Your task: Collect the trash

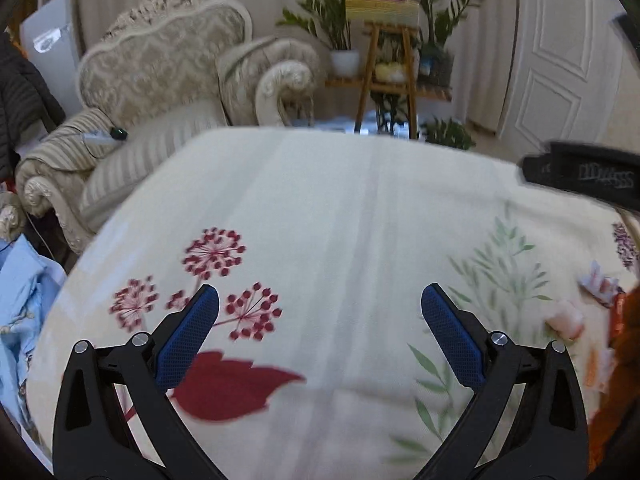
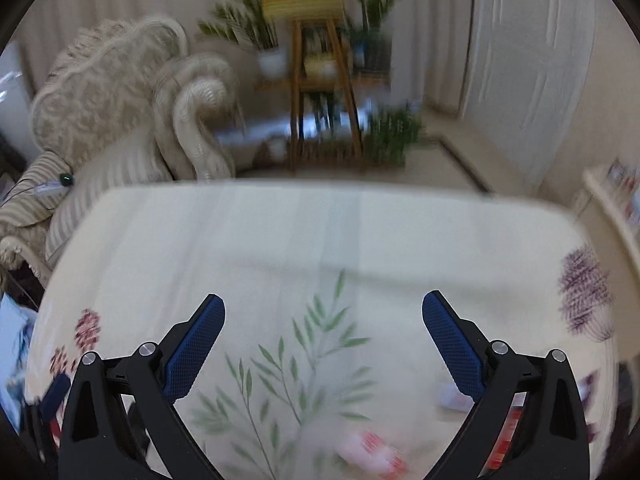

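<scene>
Hovering over the floral tabletop (image 1: 320, 208), both tongs spread wide and empty: left tongs (image 1: 320, 300), right tongs (image 2: 323, 306). Nothing collected yet by the look of it; task barely started. Trash is small crumpled wrappers (image 1: 600, 284), white-pink with red print, blurred, lying at the tabletop's right near corner, just below the right tongs (image 2: 374, 454).

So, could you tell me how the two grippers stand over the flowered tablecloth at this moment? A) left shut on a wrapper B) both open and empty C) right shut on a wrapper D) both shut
B: the left gripper and the right gripper each have blue fingers spread wide with only tablecloth showing between them.
</scene>
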### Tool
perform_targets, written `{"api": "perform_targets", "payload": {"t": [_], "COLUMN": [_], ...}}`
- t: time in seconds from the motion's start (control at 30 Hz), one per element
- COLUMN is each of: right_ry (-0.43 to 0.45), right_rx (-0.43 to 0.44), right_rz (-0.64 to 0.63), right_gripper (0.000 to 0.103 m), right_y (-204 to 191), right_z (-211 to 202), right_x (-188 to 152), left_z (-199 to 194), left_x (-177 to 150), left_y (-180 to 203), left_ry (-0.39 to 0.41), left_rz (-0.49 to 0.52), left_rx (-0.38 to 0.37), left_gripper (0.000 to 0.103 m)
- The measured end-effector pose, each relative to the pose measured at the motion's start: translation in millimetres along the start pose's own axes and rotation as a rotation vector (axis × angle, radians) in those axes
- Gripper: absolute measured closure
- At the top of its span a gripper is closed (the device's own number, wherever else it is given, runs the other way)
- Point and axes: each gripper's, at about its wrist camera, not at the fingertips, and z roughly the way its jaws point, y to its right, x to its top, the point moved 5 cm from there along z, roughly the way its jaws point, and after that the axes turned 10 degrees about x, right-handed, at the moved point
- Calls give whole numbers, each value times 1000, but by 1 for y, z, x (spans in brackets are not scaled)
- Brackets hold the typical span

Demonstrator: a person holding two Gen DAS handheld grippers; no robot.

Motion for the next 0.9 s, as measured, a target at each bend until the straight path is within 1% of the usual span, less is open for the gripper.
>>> {"api": "perform_targets", "payload": {"t": [0.07, 0.13, 0.17, 0.2, 0.27, 0.3, 0.33, 0.4, 0.43, 0.47, 0.5, 0.6, 0.67, 0.77, 0.9], "right_ry": [131, 232, 236, 187, 106, 108, 133, 220, 284, 328, 336, 302, 293, 275, 259], "right_rx": [-29, -17, -21, -36, -76, -95, -135, -210, -239, -240, -234, -236, -279, -309, -318], "right_rz": [-34, -23, -16, -6, 12, 16, 22, 27, 30, 41, 46, 56, 77, 101, 153], "right_gripper": [7, 6, 6, 6, 7, 6, 6, 6, 6, 6, 6, 6, 6, 6, 6], "right_y": [3, 12, 18, 27, 44, 53, 59, 74, 82, 90, 96, 114, 126, 140, 160], "right_z": [-53, -100, -111, -120, -128, -137, -147, -175, -193, -207, -214, -230, -237, -244, -249], "right_x": [-3, -16, -25, -41, -62, -73, -80, -95, -105, -114, -119, -140, -154, -173, -193], "left_z": [-27, -48, -60, -68, -87, -95, -106, -120, -129, -133, -140, -153, -160, -169, -173], "left_x": [-4, -8, -11, -13, -19, -22, -26, -34, -40, -44, -49, -62, -70, -80, -91], "left_y": [1, 7, 12, 18, 33, 39, 49, 61, 70, 76, 85, 106, 120, 139, 156], "left_ry": [47, 76, 84, 89, 103, 106, 114, 130, 141, 143, 140, 123, 122, 118, 100], "left_rz": [-9, -7, -4, 1, 19, 26, 33, 45, 54, 62, 71, 88, 125, 163, 205], "left_rx": [-28, -69, -96, -116, -157, -170, -180, -198, -205, -210, -223, -273, -279, -302, -322], "left_gripper": [4, 4, 4, 4, 4, 4, 4, 4, 4, 4, 4, 4, 4, 4, 4]}}
